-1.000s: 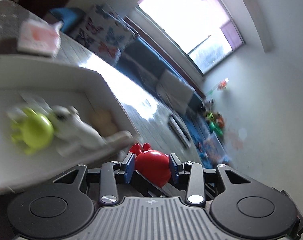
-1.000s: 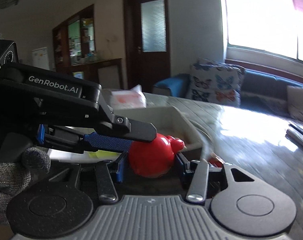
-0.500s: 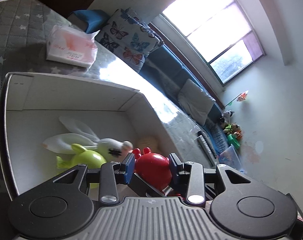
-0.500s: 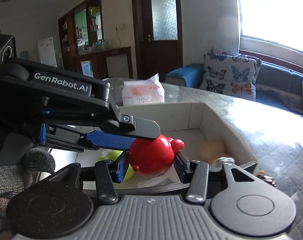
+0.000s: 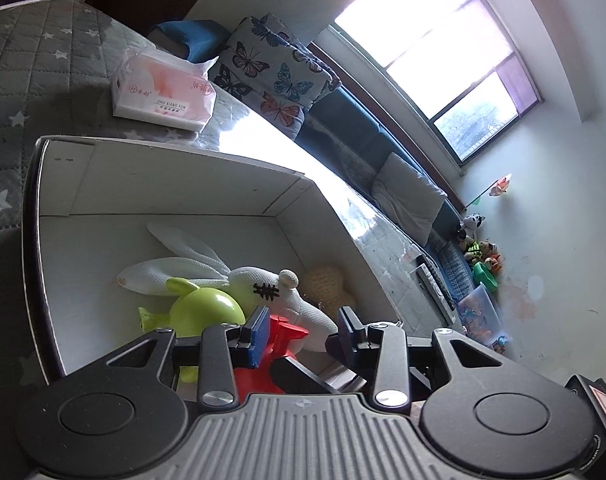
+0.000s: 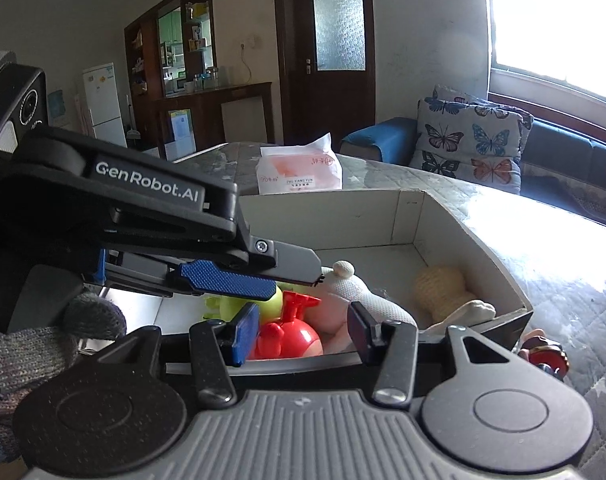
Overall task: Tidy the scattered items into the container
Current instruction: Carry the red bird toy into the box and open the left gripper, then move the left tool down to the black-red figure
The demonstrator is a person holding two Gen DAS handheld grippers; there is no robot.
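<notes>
A white open box point(image 5: 175, 184) stands on the grey quilted table; it also shows in the right wrist view point(image 6: 443, 224). Inside lie a white plush rabbit point(image 5: 263, 280), a lime green toy point(image 5: 207, 310), a tan bone-shaped toy point(image 5: 327, 284) and a red toy point(image 5: 281, 342). The red toy point(image 6: 291, 334) rests in the box below both grippers, touching neither. My left gripper point(image 5: 303, 330) is open over the box. My right gripper point(image 6: 303, 332) is open at the box's near rim. The left gripper's finger point(image 6: 227, 280) crosses the right wrist view.
A pink tissue pack point(image 5: 163, 90) lies on the table beyond the box. A small brown and red toy point(image 6: 543, 354) lies on the table right of the box. A sofa with a butterfly cushion point(image 6: 471, 148) stands behind the table.
Both grippers opened and the red toy dropped from between the jaws into the box. Both grippers moved further over the box.
</notes>
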